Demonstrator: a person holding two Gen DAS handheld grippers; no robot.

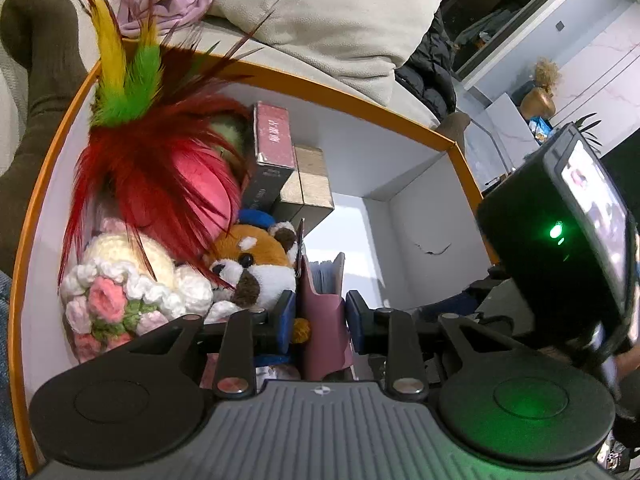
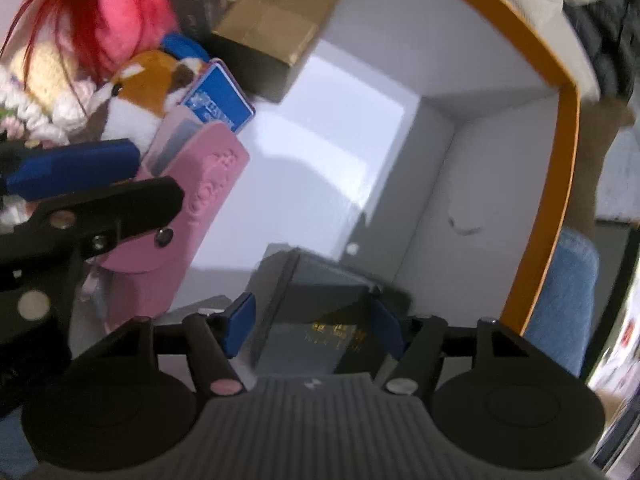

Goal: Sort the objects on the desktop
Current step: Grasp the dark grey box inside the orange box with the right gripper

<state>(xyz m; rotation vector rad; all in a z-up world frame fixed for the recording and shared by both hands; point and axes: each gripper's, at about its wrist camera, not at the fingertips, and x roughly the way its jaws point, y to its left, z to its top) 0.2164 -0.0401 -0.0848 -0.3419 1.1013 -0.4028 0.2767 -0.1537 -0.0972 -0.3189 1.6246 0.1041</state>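
Note:
Both grippers are inside a white box with an orange rim (image 1: 352, 92), also seen in the right wrist view (image 2: 568, 128). My left gripper (image 1: 320, 312) is shut on a pink card holder (image 1: 322, 320) with cards in it, held upright beside a red panda plush (image 1: 256, 264). In the right wrist view the pink holder (image 2: 200, 200) shows at left in the left gripper's jaws. My right gripper (image 2: 312, 320) is shut on a dark plastic-wrapped box (image 2: 316, 312) with gold lettering, low over the box floor.
In the box's left part lie a feather toy (image 1: 136, 128), a pink plush (image 1: 200, 184), a crochet flower bouquet (image 1: 120, 296), a maroon box (image 1: 272, 140) and a gold box (image 1: 312, 184). A sofa cushion (image 1: 320, 20) lies behind the box.

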